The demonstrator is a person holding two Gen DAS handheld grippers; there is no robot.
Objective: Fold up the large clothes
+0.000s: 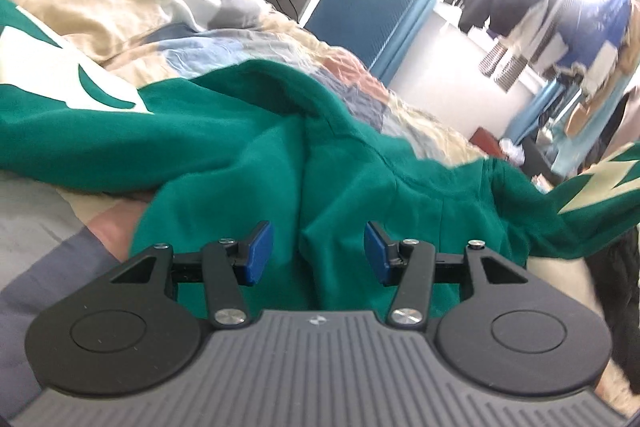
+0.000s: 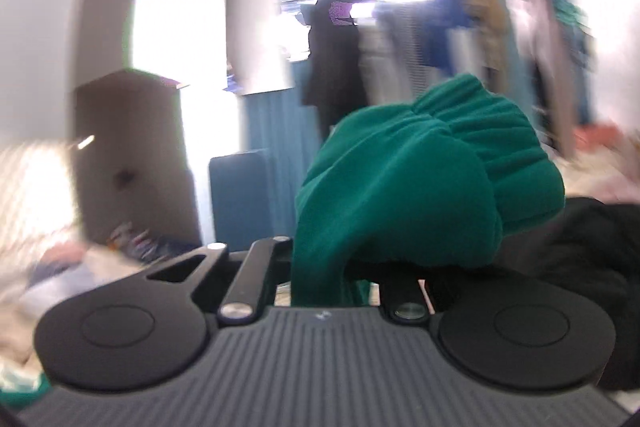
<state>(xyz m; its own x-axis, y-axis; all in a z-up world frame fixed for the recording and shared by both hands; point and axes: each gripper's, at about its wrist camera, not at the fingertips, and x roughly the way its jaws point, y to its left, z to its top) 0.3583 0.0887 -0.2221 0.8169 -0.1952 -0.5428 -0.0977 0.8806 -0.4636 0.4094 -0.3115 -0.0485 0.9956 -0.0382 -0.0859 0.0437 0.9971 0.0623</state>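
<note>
A large green sweatshirt [image 1: 248, 155] with white markings lies crumpled across the bed. My left gripper [image 1: 319, 255] is open, its blue pads [image 1: 260, 253] spread on either side of a raised fold of green cloth just above the bed. One sleeve with a green and cream pattern [image 1: 592, 187] stretches off to the right. My right gripper [image 2: 332, 279] is shut on a bunched end of the green sweatshirt [image 2: 420, 179], with its ribbed cuff lifted in the air. The cloth hides its fingertips.
The bed has a patchwork quilt [image 1: 168, 15] in beige, blue and pink. A blue padded panel [image 1: 360, 7] stands beyond the bed. Hanging clothes [image 2: 460, 39] fill a rack at the bright window. A black garment [image 2: 580, 251] lies at the right.
</note>
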